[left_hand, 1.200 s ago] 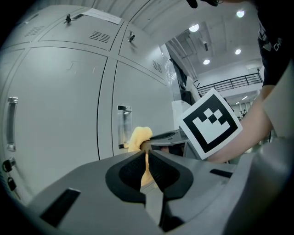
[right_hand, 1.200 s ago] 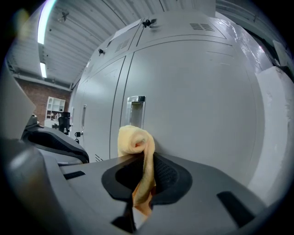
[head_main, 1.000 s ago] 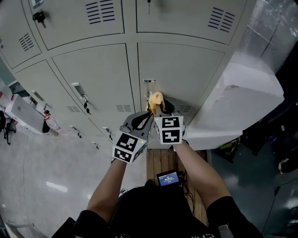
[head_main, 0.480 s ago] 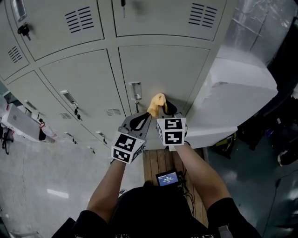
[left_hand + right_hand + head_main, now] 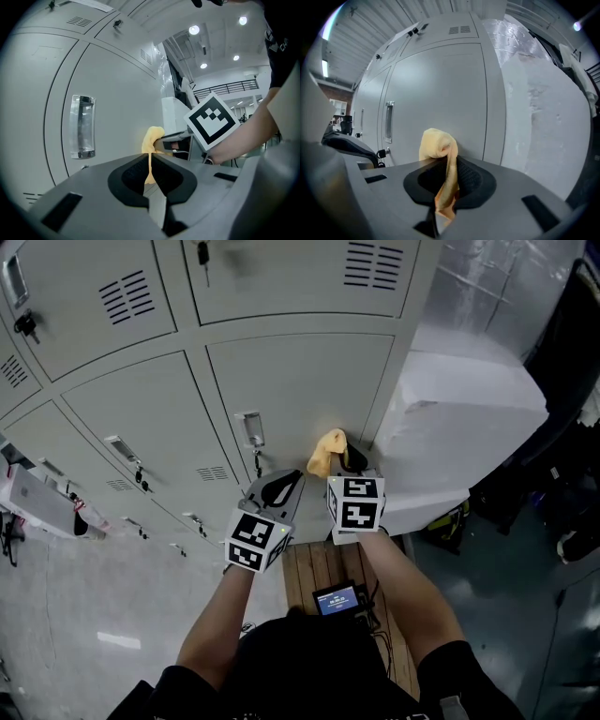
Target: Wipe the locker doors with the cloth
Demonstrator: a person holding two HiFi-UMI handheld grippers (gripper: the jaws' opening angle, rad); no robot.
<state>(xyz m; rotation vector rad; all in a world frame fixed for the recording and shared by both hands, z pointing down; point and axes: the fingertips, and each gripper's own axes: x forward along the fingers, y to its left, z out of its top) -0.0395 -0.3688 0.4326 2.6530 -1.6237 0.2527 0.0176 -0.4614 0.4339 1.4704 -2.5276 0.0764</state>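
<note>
right tool (image 5: 449, 174) clamped on the yellow cloth (image 5: 438, 145), wad sticking forward at the locker door (image 5: 440, 84), right of its handle (image 5: 389, 121). contact likely, can't confirm. left tool (image 5: 150, 164) closed, empty, sitting farther back from the handle.

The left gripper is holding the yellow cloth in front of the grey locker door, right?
No, it is the right gripper that holds the yellow cloth in front of the grey locker door. The right gripper view shows the cloth pinched between its jaws; the left gripper is shut and empty.
</note>
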